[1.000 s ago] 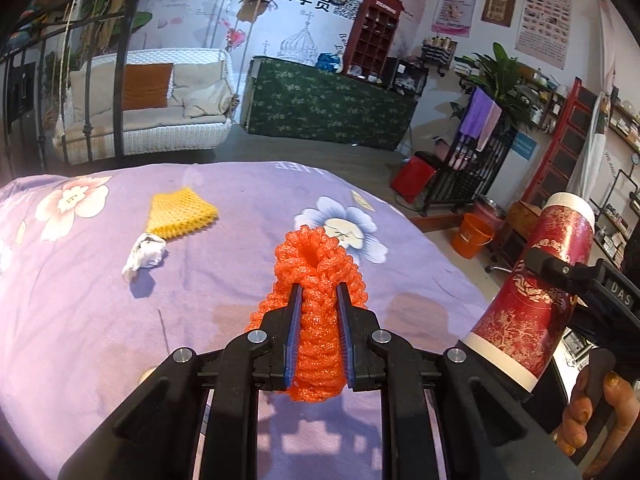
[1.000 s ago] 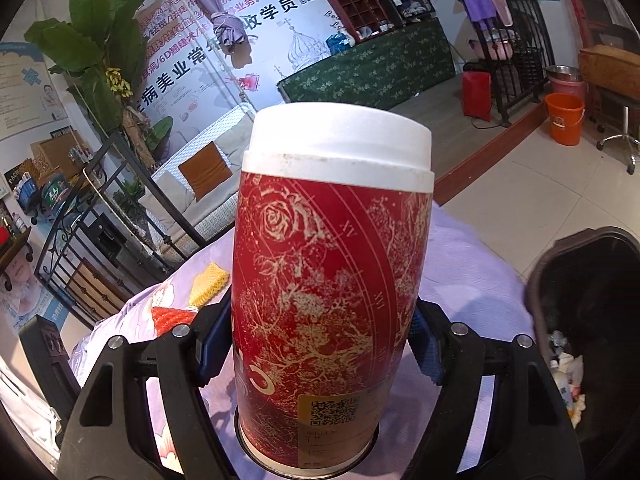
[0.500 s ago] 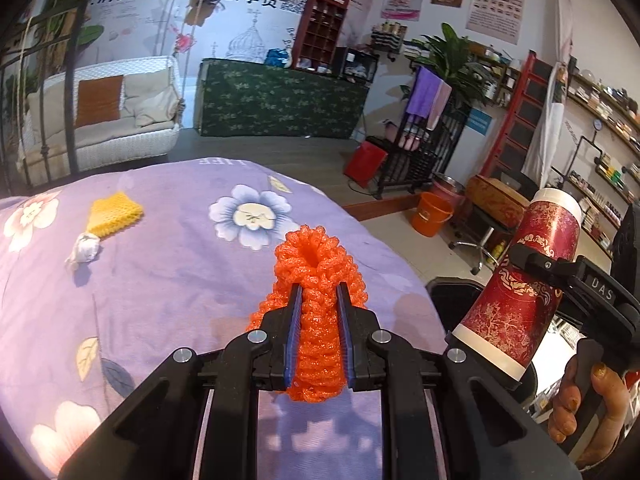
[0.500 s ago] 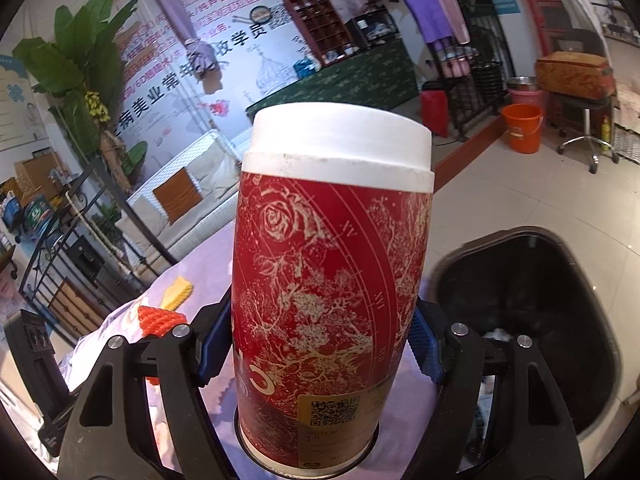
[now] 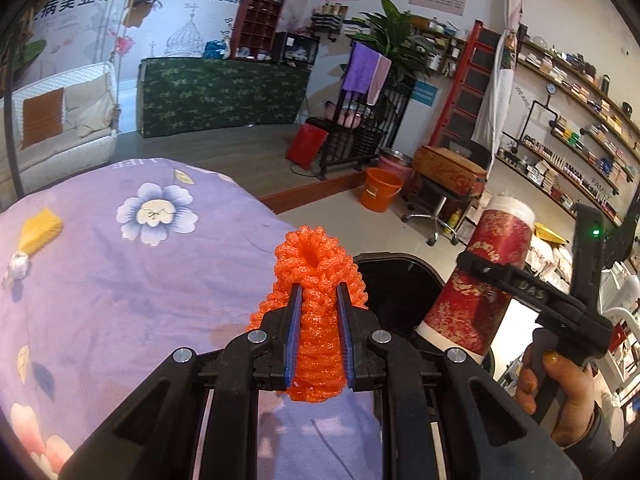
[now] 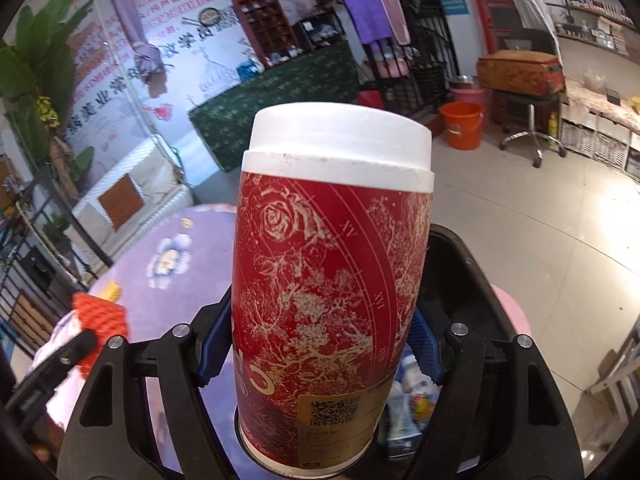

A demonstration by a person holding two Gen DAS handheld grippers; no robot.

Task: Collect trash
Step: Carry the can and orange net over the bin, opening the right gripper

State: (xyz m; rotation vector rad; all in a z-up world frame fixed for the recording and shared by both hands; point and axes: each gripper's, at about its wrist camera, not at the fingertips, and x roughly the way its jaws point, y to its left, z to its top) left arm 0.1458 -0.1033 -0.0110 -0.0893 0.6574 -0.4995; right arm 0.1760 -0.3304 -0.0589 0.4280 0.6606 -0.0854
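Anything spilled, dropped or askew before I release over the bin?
Nothing stands out. The left gripper grips the orange foam net and the right gripper the red cup, lid on, by the black bin.

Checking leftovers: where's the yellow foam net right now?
Left wrist view, far left: the yellow foam net lies on the purple flowered bedspread, just above a crumpled white tissue.
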